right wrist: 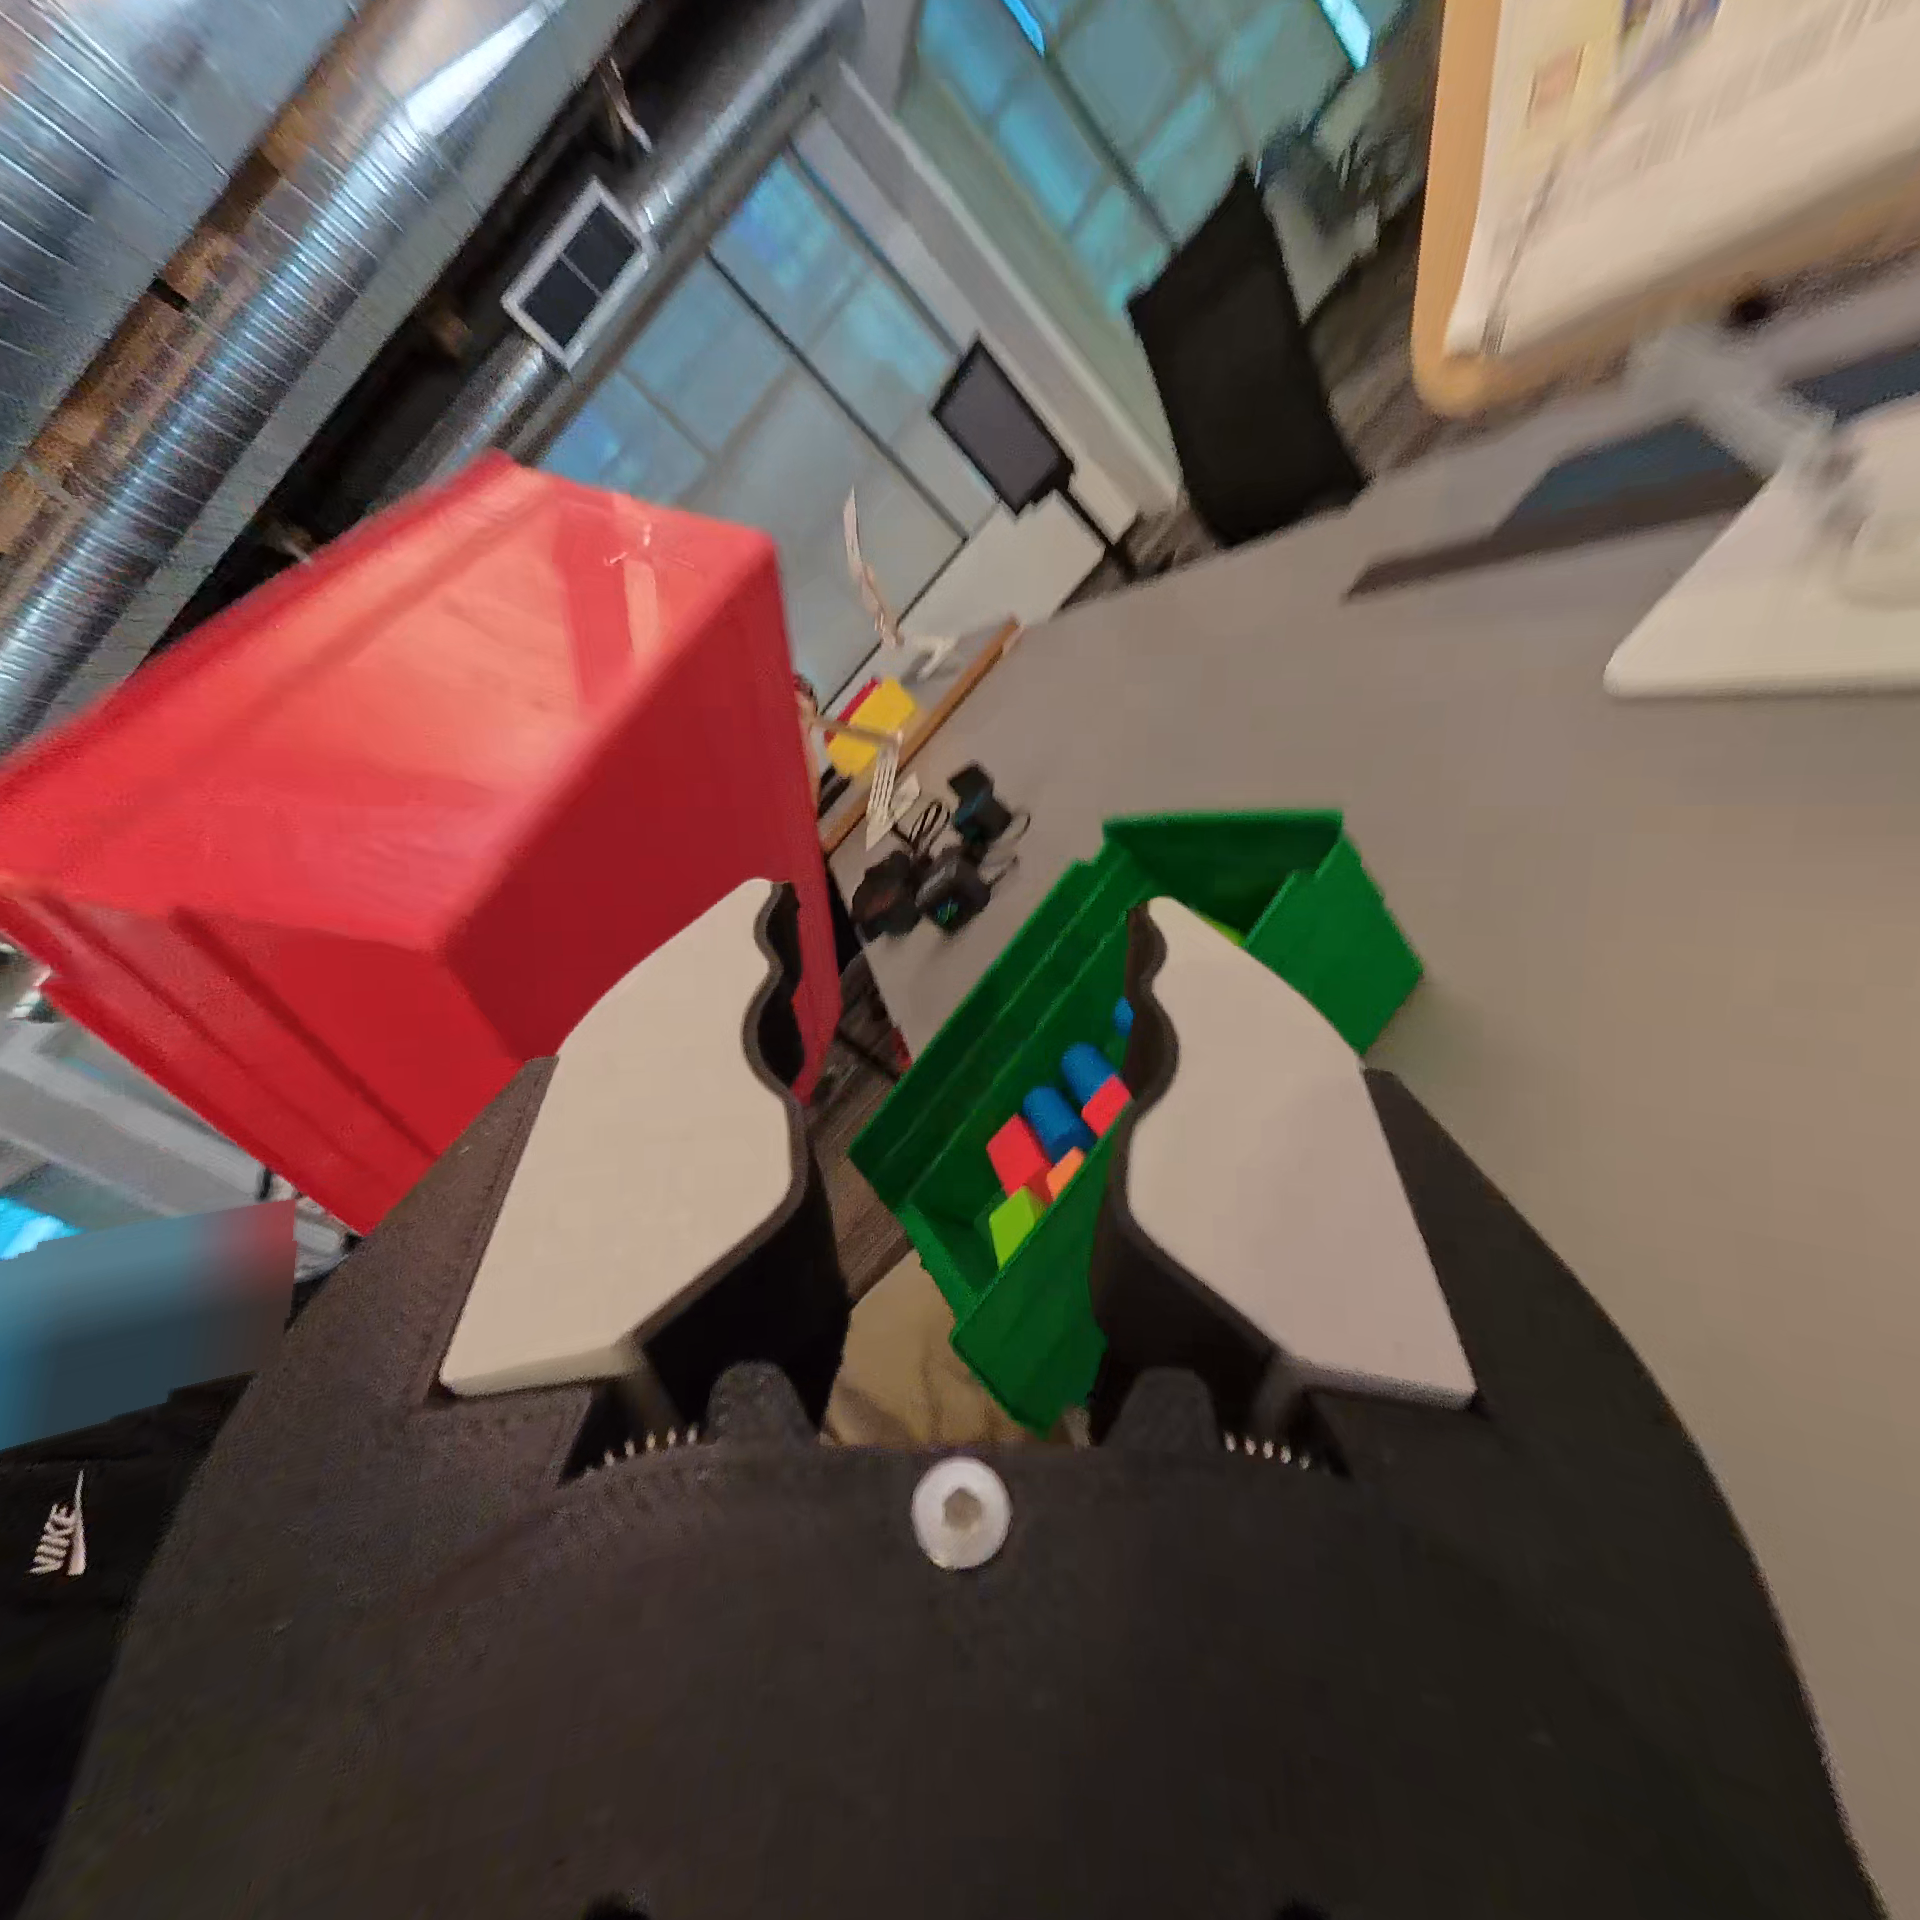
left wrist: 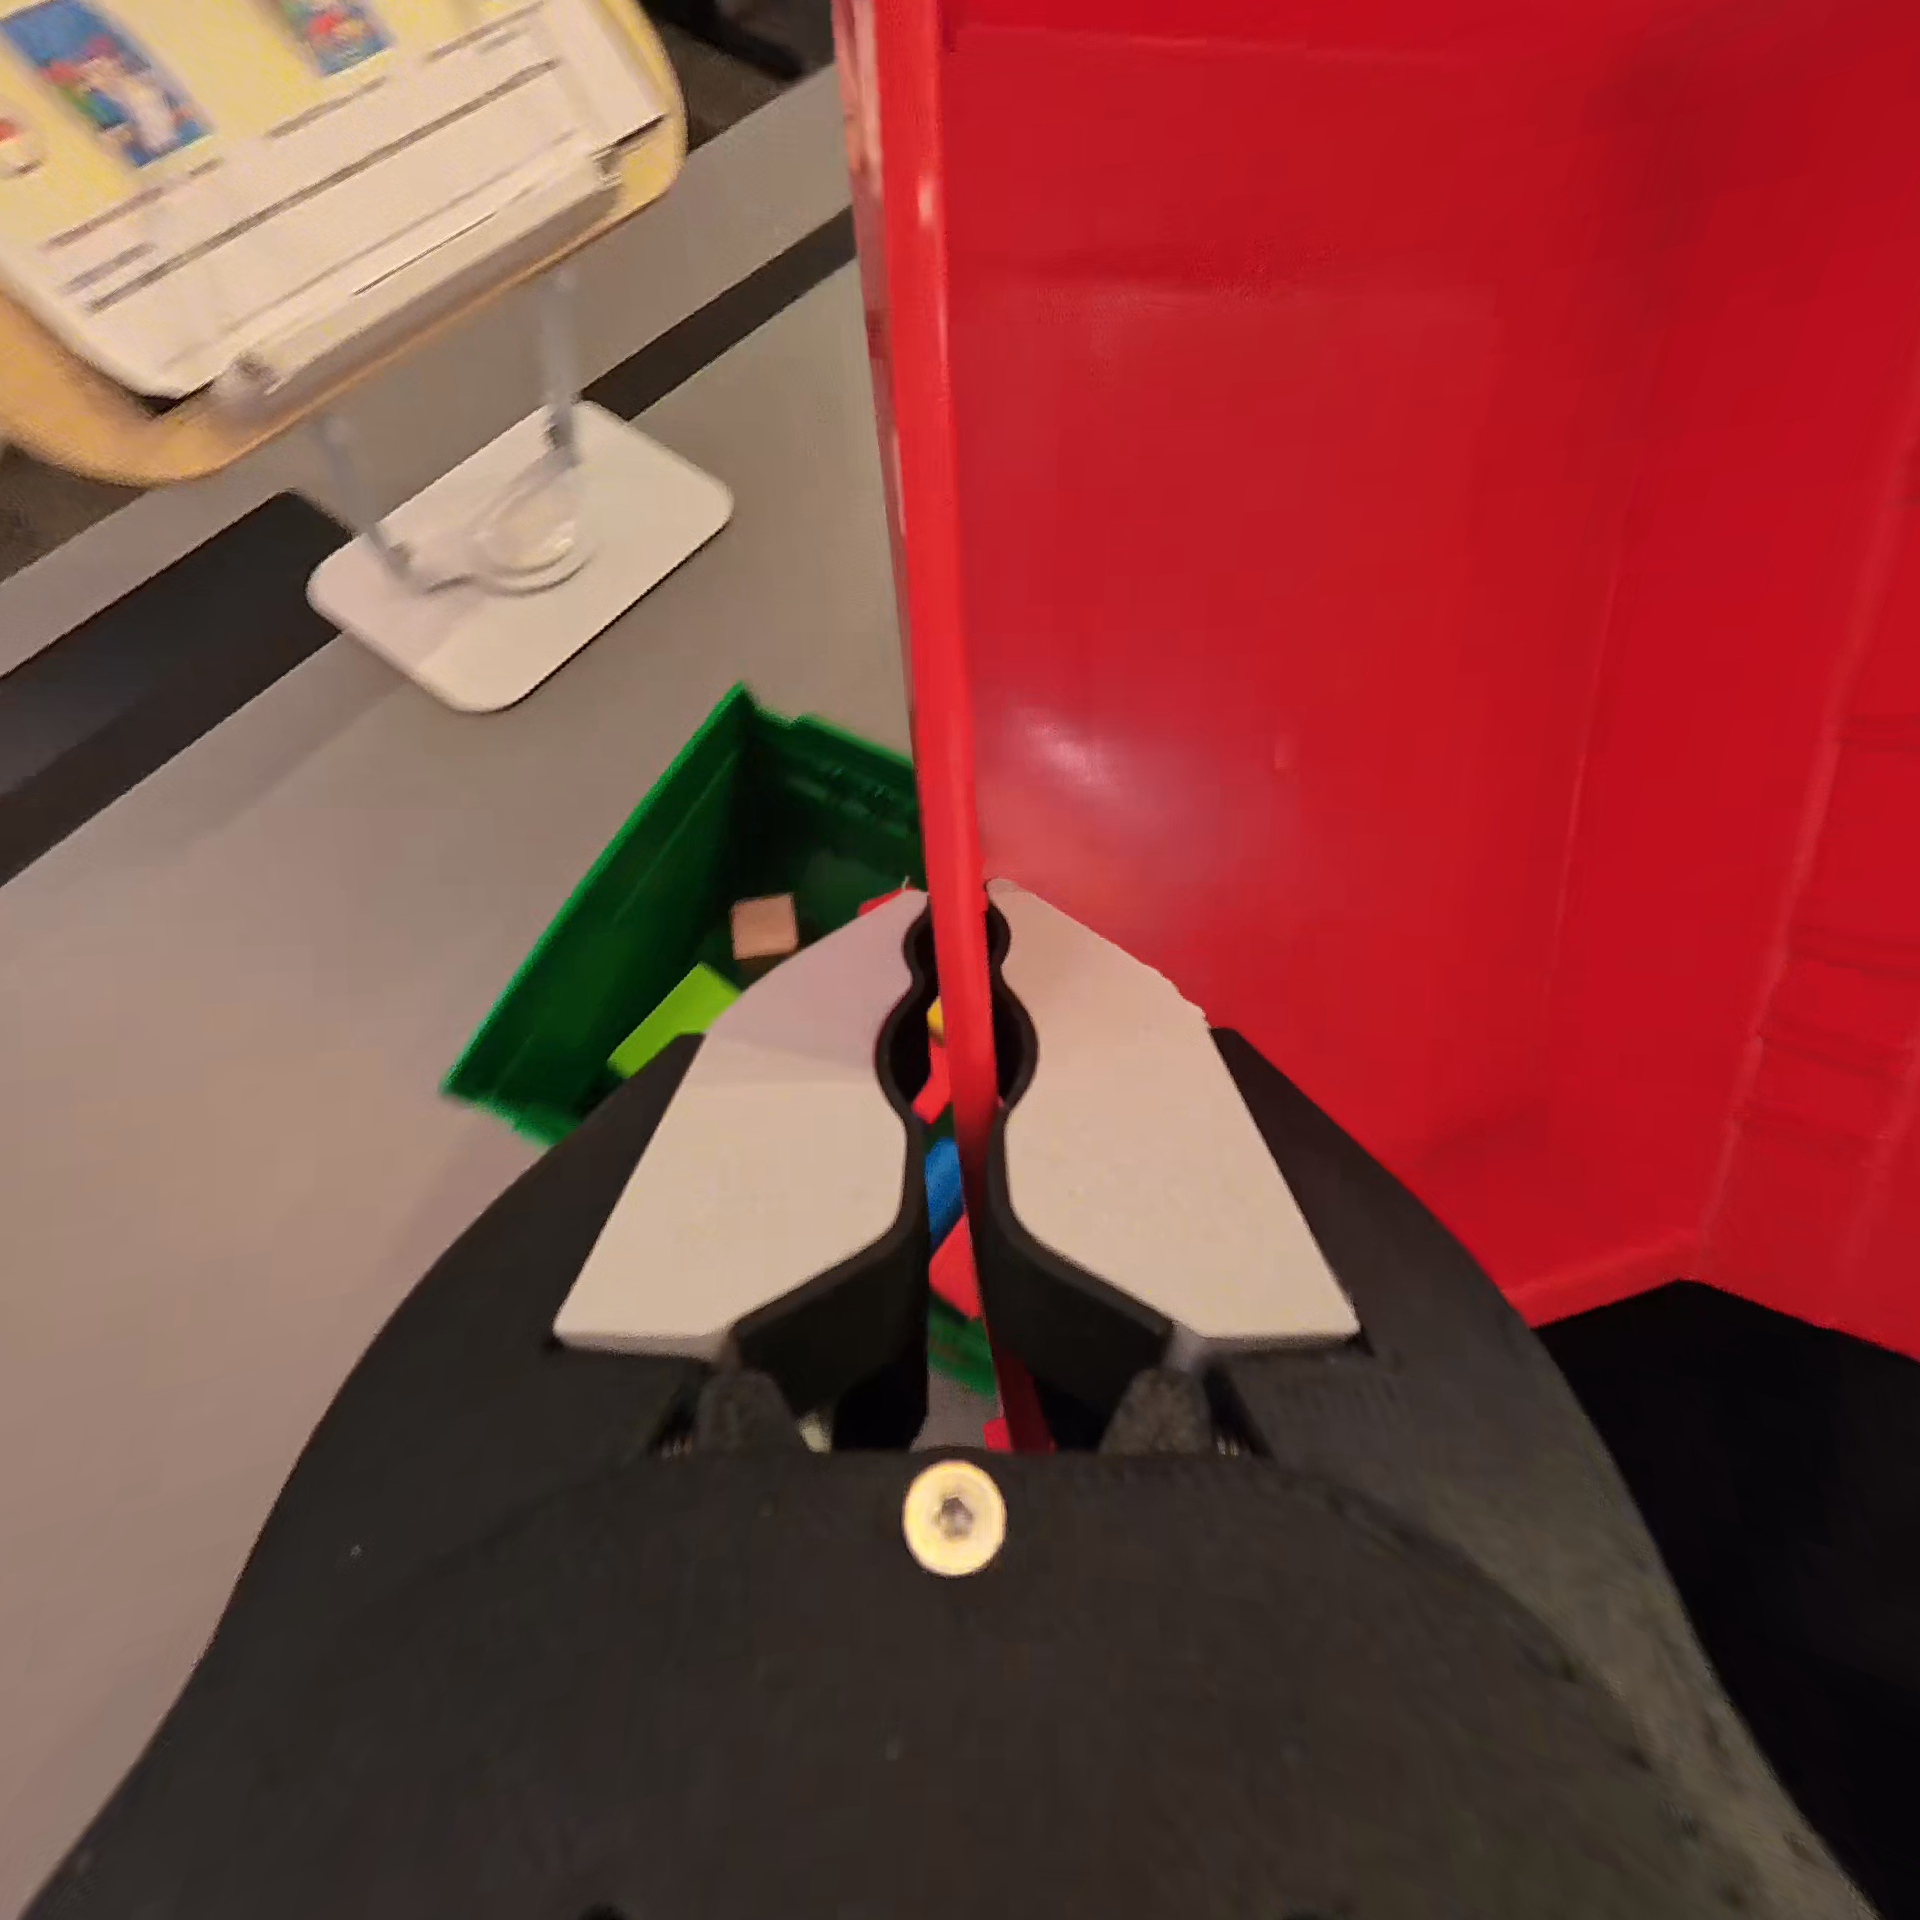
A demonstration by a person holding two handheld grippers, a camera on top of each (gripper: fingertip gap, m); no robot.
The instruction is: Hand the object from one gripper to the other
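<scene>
Left tongs: left gripper [left wrist: 958,914] clamped on one thin wall of the red bin [left wrist: 1403,623], the wall running edge-on between the two fingers.
Right tongs: right gripper [right wrist: 961,909] with fingers spread apart and nothing between them, close to the red bin [right wrist: 416,831] but not touching it.
Red bin: held up off the grey table [left wrist: 208,1039], tipped over in the right wrist view so its ribbed outside faces the camera; its inner walls fill the right half of the left wrist view.
Green bin: on the table beneath, green bin [right wrist: 1340,914] holding coloured blocks [right wrist: 1049,1127] in red, blue, orange and lime.
Beyond, left wrist view: white stand [left wrist: 520,561] carrying a tilted wooden board with papers [left wrist: 312,187].
Far end of table: small black devices [right wrist: 935,862] and a yellow block [right wrist: 878,722], blurred.
</scene>
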